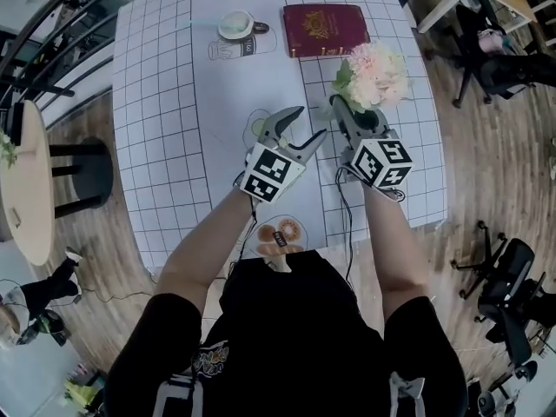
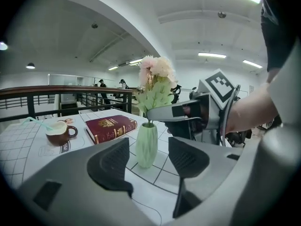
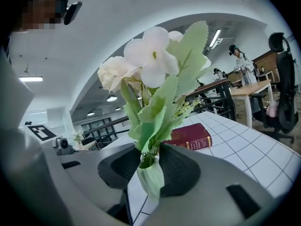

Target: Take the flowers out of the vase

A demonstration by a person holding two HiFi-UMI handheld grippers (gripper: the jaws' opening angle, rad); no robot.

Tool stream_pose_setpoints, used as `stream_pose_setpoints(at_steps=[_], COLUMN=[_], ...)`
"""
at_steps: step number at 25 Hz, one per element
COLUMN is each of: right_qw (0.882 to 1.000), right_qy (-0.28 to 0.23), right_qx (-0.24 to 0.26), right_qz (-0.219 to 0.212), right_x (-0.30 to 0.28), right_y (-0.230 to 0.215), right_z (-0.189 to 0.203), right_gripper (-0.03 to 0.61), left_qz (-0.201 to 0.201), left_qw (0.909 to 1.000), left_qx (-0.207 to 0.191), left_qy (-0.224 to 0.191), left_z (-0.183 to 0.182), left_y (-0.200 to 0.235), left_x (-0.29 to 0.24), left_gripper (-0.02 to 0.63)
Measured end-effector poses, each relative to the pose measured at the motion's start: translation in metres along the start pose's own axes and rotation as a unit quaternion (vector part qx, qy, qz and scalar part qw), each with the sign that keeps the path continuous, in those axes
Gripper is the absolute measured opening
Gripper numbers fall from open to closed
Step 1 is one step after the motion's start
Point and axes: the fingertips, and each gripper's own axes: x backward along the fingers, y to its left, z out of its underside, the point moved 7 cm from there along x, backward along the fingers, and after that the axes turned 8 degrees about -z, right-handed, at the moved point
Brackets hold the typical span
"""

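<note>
In the head view, the left gripper [image 1: 311,122] hovers over the white grid-patterned tabletop [image 1: 174,102], and the right gripper [image 1: 347,115] sits under a bunch of pale pink and white flowers [image 1: 375,75]. A dark red hardback book [image 1: 326,29] lies beyond.

In the left gripper view, its jaws stand wide apart and touch nothing. The pale green ribbed vase [image 2: 146,145] stands upright on the tabletop beyond them.

In the right gripper view, the jaws are closed on the flowers' green stems, just above the vase mouth [image 3: 151,179].
</note>
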Motion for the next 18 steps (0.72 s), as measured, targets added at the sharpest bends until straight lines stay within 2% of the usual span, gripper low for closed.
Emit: stream_pose_setpoints(at_steps=[5,13,18], right_qw=[1.0,1.0,1.0], right_qy=[0.008,0.007,0.007], right_qx=[0.012,0.002,-0.001], right_qz=[-0.008,-0.024,-0.027], right_x=[0.0,0.0,0.0], right_y=[-0.001,0.004,0.004], right_z=[-0.001,-0.004,-0.003], right_gripper=[0.103,0.089,0.086], left_qz=[0.022,0.045,0.046], left_qw=[0.9995,0.9986,0.9986], left_qx=[-0.021,-0.027,-0.026], left_qy=[0.0,-0.006,-0.006], left_z=[-0.001,-0.01,-0.01], left_y=[0.001,0.001,0.001], left_x=[-0.03,-0.059,-0.068], left_gripper=[0.276,0.278,0.273])
